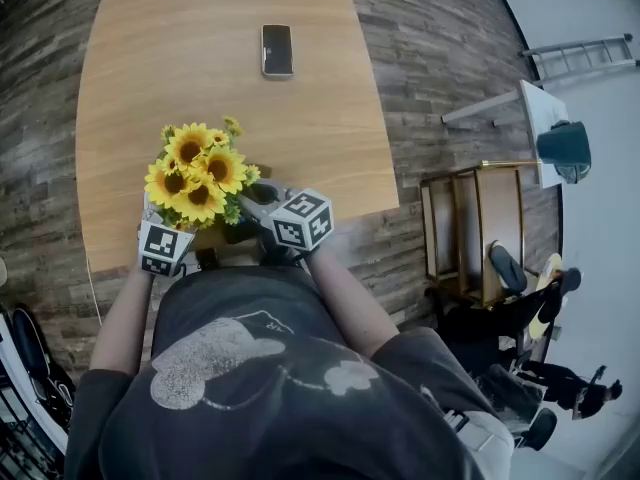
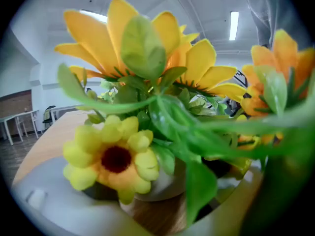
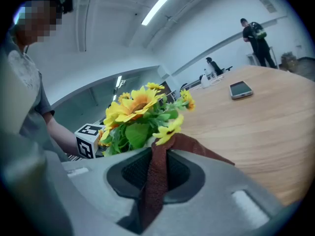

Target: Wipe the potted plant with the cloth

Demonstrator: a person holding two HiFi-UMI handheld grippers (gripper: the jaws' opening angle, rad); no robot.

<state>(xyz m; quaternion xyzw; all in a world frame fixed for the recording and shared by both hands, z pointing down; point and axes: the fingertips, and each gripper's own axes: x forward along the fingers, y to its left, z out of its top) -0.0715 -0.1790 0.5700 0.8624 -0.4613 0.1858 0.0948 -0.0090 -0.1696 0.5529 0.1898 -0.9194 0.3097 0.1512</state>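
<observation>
The potted plant (image 1: 198, 176) is a bunch of yellow sunflowers with green leaves in a small pale pot (image 2: 165, 183), near the wooden table's (image 1: 200, 78) front edge. My left gripper (image 2: 162, 203) stands wide around the pot, one jaw against each side; its marker cube (image 1: 163, 246) shows left of the flowers. My right gripper (image 3: 155, 154) is shut on a reddish-brown cloth (image 3: 156, 181). The cloth's top rests against a low flower and leaves on the plant's right side. The right gripper's cube (image 1: 300, 220) sits just right of the plant.
A phone (image 1: 277, 49) lies further back on the table. A wooden cart (image 1: 480, 228) and dark bags stand on the floor to the right, with a ladder (image 1: 580, 56) beyond. Two people (image 3: 257, 41) stand far behind the table. My own body crowds the near edge.
</observation>
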